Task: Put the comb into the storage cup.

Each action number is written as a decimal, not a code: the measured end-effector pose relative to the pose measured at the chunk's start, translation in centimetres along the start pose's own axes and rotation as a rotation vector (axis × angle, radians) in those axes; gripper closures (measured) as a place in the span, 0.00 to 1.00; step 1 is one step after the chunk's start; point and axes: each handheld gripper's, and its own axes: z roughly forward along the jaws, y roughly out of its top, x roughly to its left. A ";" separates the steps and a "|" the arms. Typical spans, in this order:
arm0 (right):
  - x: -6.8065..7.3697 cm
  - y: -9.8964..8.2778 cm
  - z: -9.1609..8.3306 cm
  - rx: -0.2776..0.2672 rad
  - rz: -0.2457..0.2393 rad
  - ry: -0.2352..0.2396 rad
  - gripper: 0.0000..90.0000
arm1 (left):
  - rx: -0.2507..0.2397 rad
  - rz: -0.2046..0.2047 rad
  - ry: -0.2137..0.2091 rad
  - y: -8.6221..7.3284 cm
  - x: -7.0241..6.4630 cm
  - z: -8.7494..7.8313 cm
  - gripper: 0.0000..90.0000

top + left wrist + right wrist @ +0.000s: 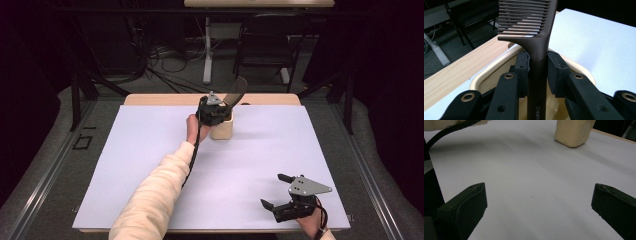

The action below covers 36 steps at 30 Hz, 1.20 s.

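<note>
A dark brown comb (pixel 236 90) stands tilted in a cream cup (pixel 223 130) at the far middle of the table, teeth up. My left gripper (pixel 219 112) sits over the cup's mouth, shut on the comb's handle. In the left gripper view both black pads (pixel 522 71) press the sides of the handle (pixel 537 75) just above the cup's rim (pixel 486 73), and the gripper's (pixel 537 58) jaws reach down into the cup. My right gripper (pixel 275 190) rests open near the front right corner, with nothing between its fingers (pixel 539 192). The cup (pixel 572 132) is far off in the right gripper view.
A white sheet (pixel 150 165) covers most of the wooden table (pixel 150 99). The person's sleeved left forearm (pixel 155 190) crosses it from the front edge. Beyond the far edge stand a dark chair (pixel 265 47), a desk leg (pixel 207 50) and floor cables (pixel 165 65).
</note>
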 end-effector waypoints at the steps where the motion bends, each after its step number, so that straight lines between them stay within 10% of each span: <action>1: 0.0 0.0 0.0 0.000 0.000 0.000 0.00 | 0.002 0.001 0.001 0.0 0.0 0.0 0.80; 6: 0.0 0.0 0.0 -0.001 0.002 -0.001 0.00 | 0.001 -0.006 0.004 0.0 -0.1 0.0 0.79; 19: 0.0 0.0 0.0 0.001 0.002 0.000 0.00 | -0.045 -0.044 -0.010 1.0 0.1 -2.6 0.39; 36: 0.0 0.0 0.1 0.008 0.006 0.001 0.00 | 0.018 -0.055 0.002 0.6 -0.5 -6.4 0.00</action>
